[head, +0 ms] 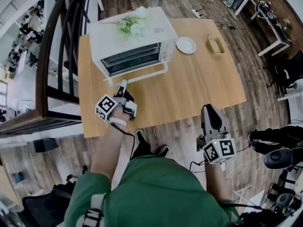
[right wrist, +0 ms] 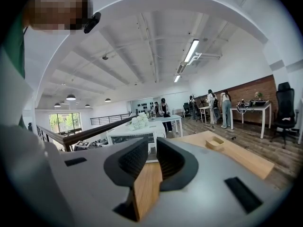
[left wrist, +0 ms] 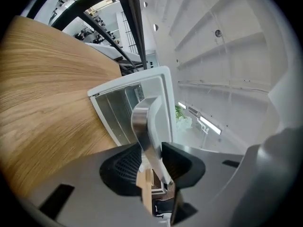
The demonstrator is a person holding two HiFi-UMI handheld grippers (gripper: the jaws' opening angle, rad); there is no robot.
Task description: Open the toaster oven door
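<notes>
A white toaster oven (head: 135,32) with a glass door stands at the back left of the wooden table (head: 189,89). Its long handle (head: 142,74) runs along the front of the door. My left gripper (head: 122,85) is at the handle's left end. In the left gripper view the silver handle (left wrist: 142,122) passes between the two dark jaws, and the left gripper (left wrist: 151,162) is shut on it. My right gripper (head: 211,112) hovers at the table's front edge, right of centre, with its jaws close together and nothing in them. The oven (right wrist: 132,135) shows far ahead of it.
White flowers (head: 130,25) lie on the oven's top. A white plate (head: 186,45) and a small wooden tray (head: 216,45) sit to the oven's right. A dark railing (head: 61,56) runs along the table's left side. People stand far off in the right gripper view.
</notes>
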